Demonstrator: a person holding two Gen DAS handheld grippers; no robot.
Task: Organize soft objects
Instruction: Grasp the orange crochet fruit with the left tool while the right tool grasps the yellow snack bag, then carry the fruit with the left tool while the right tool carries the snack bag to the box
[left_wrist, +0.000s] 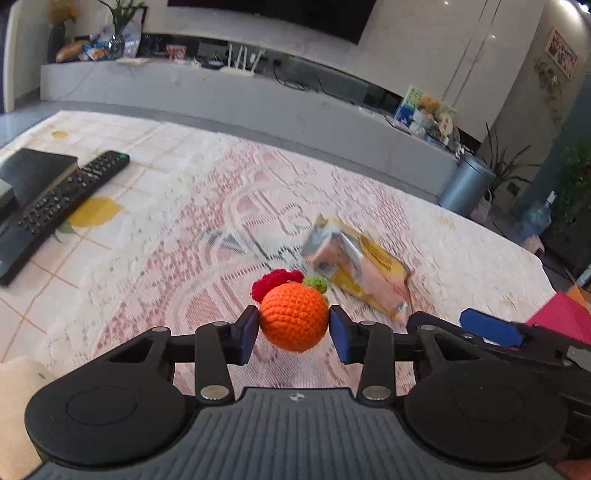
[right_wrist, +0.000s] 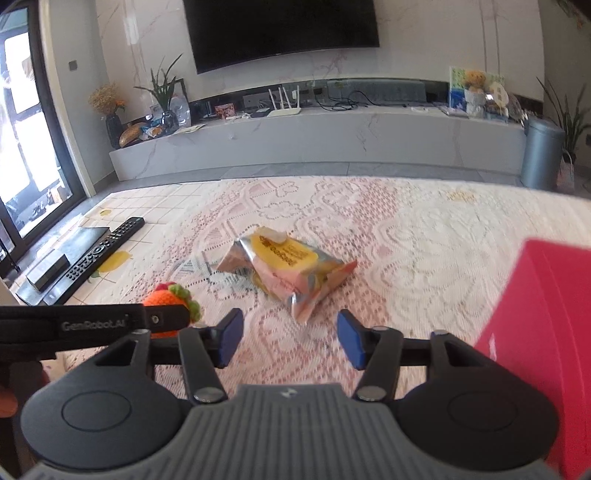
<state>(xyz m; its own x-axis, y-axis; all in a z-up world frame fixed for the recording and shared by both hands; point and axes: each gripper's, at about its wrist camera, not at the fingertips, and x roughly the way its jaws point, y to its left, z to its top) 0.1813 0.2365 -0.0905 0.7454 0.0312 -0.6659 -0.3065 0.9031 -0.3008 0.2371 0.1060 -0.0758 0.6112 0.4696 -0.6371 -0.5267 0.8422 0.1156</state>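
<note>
An orange crocheted ball (left_wrist: 293, 317) with a red flower and a green leaf sits between the blue pads of my left gripper (left_wrist: 294, 325), just above the lace tablecloth (left_wrist: 184, 229). Both pads touch its sides, so the gripper is shut on it. In the right wrist view the ball (right_wrist: 162, 297) peeks out behind the left gripper's black finger (right_wrist: 92, 325). A crumpled silver and yellow snack packet (right_wrist: 291, 266) lies on the cloth just ahead of my right gripper (right_wrist: 290, 336), which stands open with nothing between its pads. The packet (left_wrist: 362, 269) lies right of the ball.
A red box (right_wrist: 535, 332) stands at the right, close to the right gripper. A black remote (left_wrist: 62, 206) and a flat black box (left_wrist: 33, 173) lie at the table's left. Beyond the table's far edge runs a low TV bench, with a grey bin (right_wrist: 541, 155).
</note>
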